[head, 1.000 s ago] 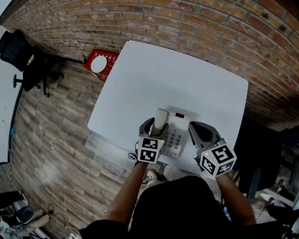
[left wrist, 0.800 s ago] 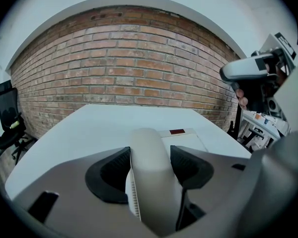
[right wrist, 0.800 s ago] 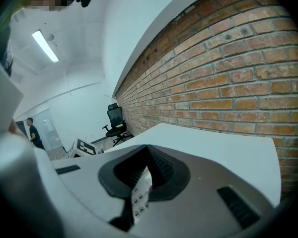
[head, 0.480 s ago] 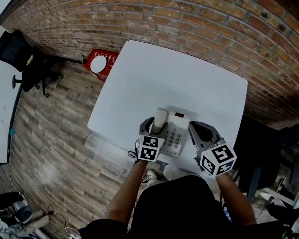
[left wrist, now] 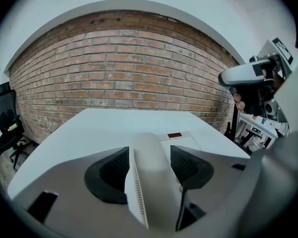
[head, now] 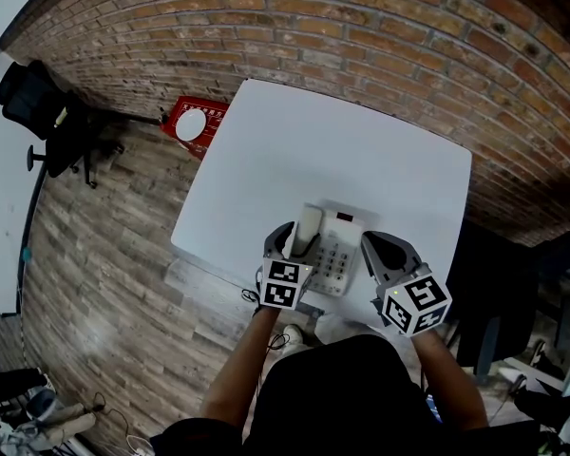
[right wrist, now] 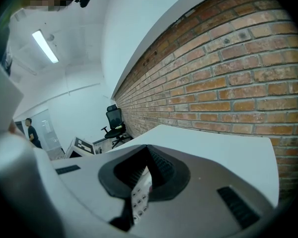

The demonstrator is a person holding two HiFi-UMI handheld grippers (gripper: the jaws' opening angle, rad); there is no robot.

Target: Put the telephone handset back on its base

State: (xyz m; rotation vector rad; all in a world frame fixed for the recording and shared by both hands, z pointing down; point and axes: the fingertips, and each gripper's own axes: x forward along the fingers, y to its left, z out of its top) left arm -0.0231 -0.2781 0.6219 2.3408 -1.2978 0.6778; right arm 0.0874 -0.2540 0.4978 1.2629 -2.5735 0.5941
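Your left gripper has its jaws pinched on the white telephone handset, one black pad on each long side. The handset lies lengthwise along the left side of the telephone base; can't tell if it's fully seated in the cradle or held just over it. The base sits at the near edge of the white table, toward its right half, with its small red display at the far end. Your right gripper is just right of the base over the near edge, jaws pressed together at the tips and nothing between them; the keypad shows through the gap below the pads. A brick wall runs past the table's far edge. A black office chair stands on the wood floor, well off the left edge.
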